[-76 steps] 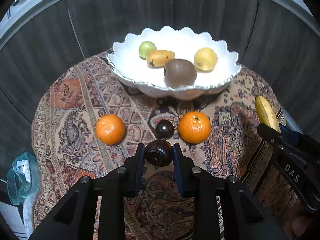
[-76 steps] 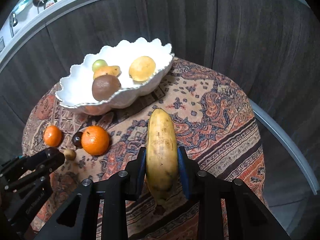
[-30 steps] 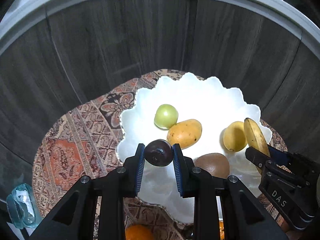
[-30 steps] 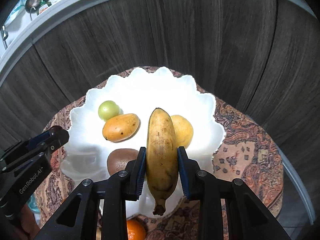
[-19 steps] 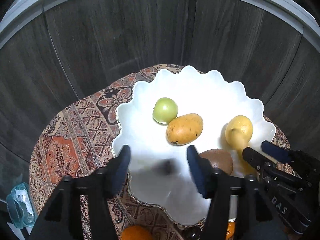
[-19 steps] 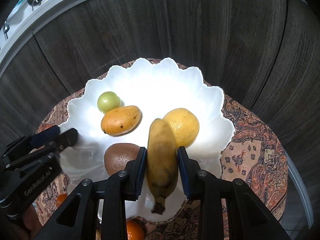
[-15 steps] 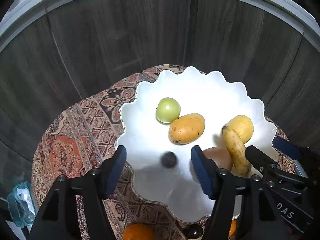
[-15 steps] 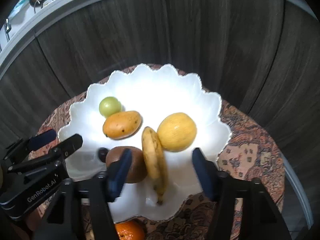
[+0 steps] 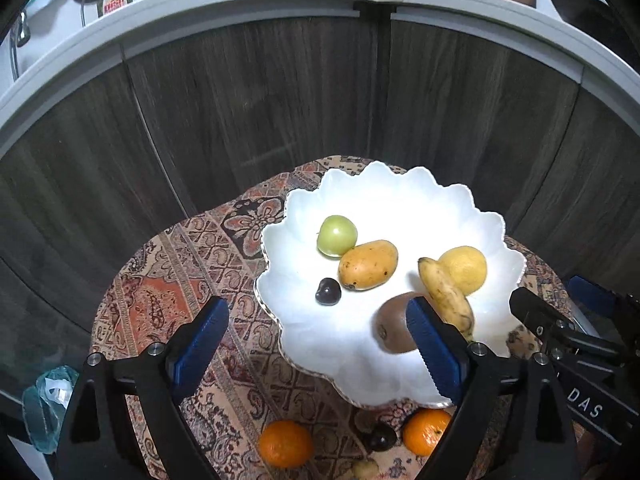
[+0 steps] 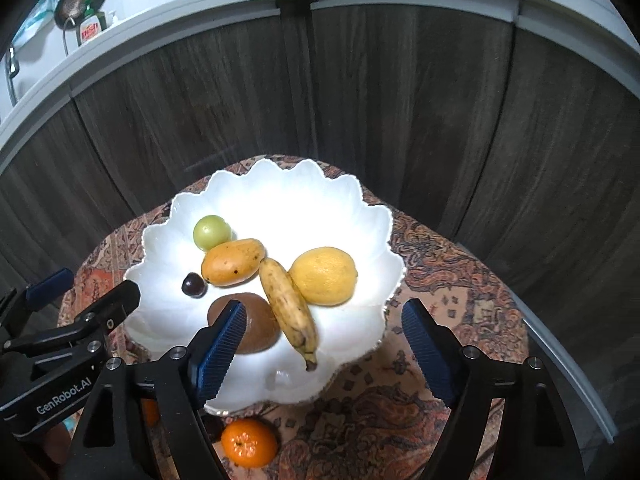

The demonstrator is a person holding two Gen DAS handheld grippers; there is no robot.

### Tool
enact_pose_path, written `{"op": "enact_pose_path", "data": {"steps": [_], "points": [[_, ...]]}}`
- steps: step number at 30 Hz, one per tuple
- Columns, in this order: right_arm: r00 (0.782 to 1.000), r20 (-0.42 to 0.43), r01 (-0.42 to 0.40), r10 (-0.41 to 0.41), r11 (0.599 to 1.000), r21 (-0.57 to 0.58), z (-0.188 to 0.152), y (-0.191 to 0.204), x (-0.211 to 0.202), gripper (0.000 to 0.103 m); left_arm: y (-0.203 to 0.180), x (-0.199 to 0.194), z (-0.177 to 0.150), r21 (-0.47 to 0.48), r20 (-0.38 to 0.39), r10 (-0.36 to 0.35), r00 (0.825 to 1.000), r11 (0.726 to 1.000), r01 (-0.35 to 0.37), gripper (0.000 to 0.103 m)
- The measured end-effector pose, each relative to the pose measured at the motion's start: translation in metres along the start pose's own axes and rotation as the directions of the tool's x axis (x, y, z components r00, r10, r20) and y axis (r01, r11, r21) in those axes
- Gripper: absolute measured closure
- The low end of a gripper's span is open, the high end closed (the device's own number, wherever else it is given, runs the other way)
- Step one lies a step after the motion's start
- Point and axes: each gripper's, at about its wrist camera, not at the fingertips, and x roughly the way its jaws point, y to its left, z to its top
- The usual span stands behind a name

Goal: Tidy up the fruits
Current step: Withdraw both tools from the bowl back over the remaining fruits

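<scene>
A white scalloped bowl (image 9: 400,200) (image 10: 280,196) holds a green fruit (image 9: 337,236), a mango (image 9: 368,265), a lemon (image 9: 463,269), a kiwi (image 9: 394,330), a banana (image 9: 446,296) (image 10: 288,308) and a dark plum (image 9: 328,291) (image 10: 194,285). My left gripper (image 9: 318,346) is open and empty above the bowl's near left rim. My right gripper (image 10: 326,346) is open and empty above the bowl's near right. Two oranges (image 9: 285,443) (image 9: 426,432) and another dark plum (image 9: 382,438) lie on the patterned cloth in front of the bowl.
The small round table wears a patterned cloth (image 9: 168,280) and stands against dark wood cabinet doors (image 9: 260,100) under a white counter. A teal bag (image 9: 44,404) sits low at the left. A small brown fruit (image 9: 366,469) lies at the table's near edge.
Both grippers carried their fruit over the bowl and opened. The plum dropped near the mango and the banana landed between kiwi and lemon. Both grippers have opened wider and drawn back slightly.
</scene>
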Motion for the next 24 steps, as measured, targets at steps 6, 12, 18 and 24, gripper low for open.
{"op": "enact_pose_path", "data": {"steps": [6,12,18,24], "points": [[1.0,0.015,0.006,-0.006,1.0,0.005,-0.005,-0.003,-0.021,0.023,-0.003,-0.021,-0.005,-0.01,0.019,-0.015,1.0,1.0,0.015,0.011],[0.999,0.04,0.011,-0.012,1.0,0.013,-0.008,-0.006,-0.041,0.023,-0.007,-0.037,-0.011,0.0,0.034,-0.015,0.999,1.0,0.015,0.011],[0.999,0.052,0.013,-0.014,1.0,0.01,-0.014,-0.005,-0.054,0.022,-0.006,-0.05,-0.017,-0.004,0.046,-0.015,0.999,1.0,0.015,0.011],[0.999,0.049,0.008,-0.009,1.0,0.016,-0.021,-0.004,-0.06,0.022,-0.003,-0.061,-0.024,-0.007,0.059,-0.014,0.998,1.0,0.014,0.011]]}}
